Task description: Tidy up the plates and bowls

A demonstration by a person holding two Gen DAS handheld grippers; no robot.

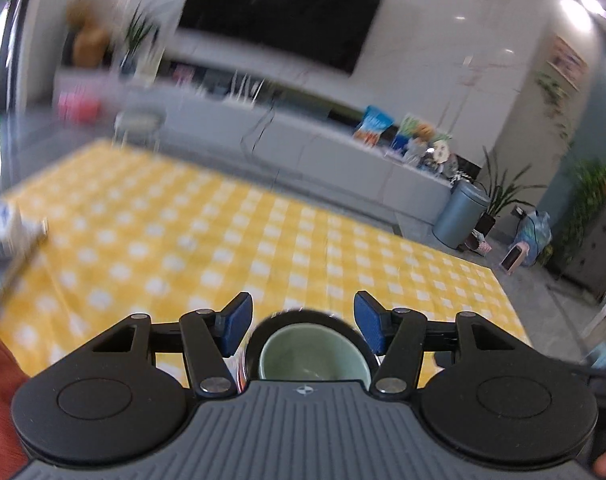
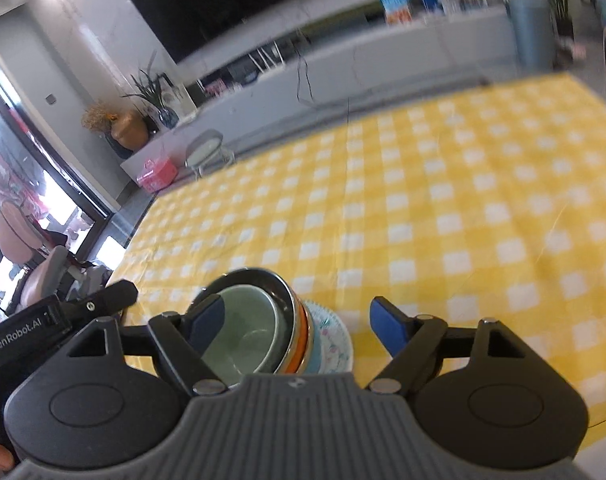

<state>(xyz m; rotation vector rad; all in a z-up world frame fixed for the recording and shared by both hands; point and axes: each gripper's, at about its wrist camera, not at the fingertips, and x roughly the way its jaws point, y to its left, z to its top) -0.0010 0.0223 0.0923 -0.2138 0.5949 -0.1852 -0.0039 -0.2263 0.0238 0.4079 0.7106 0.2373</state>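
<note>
A stack of bowls stands on the yellow checked tablecloth near its front edge. A pale green bowl sits on top, inside a dark-rimmed bowl, over an orange-banded bowl and a floral one. In the left wrist view the green bowl lies just below and between the blue pads. My left gripper is open above the stack, holding nothing. My right gripper is open, its left pad over the green bowl's rim. The left gripper's body shows at the left.
A TV hangs on the far wall above a long grey cabinet with snack bags. A blue-grey bin and plants stand on the floor at right. A blurred white object lies at the table's left edge.
</note>
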